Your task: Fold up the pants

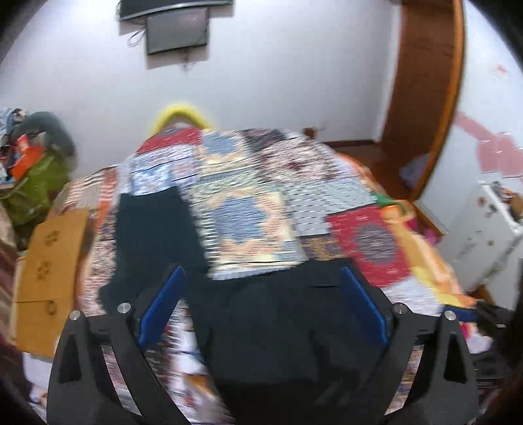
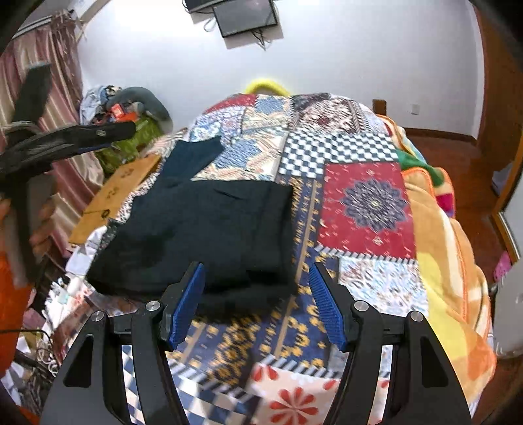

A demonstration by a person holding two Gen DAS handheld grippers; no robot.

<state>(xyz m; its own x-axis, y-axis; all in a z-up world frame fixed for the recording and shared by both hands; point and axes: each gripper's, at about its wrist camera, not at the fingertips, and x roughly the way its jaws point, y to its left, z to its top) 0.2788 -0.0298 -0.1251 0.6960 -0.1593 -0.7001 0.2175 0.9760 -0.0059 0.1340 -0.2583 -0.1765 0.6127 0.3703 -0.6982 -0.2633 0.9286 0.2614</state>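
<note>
Dark navy pants [image 2: 202, 235] lie on a patchwork bedspread [image 2: 366, 209], partly folded, with one leg [image 2: 193, 157] stretching toward the far left. In the left wrist view, which is blurred, the pants [image 1: 261, 327] fill the space between the fingers. My left gripper [image 1: 261, 278] is open above the pants, holding nothing; it also shows raised at the left of the right wrist view [image 2: 65, 140]. My right gripper [image 2: 256, 271] is open and empty, just above the near edge of the pants.
A cardboard box [image 1: 49, 271] stands at the bed's left side. A pile of bags and clothes [image 2: 127, 111] sits at the far left by a curtain. An orange blanket [image 2: 447, 261] hangs over the bed's right edge. A screen [image 2: 245, 16] hangs on the far wall.
</note>
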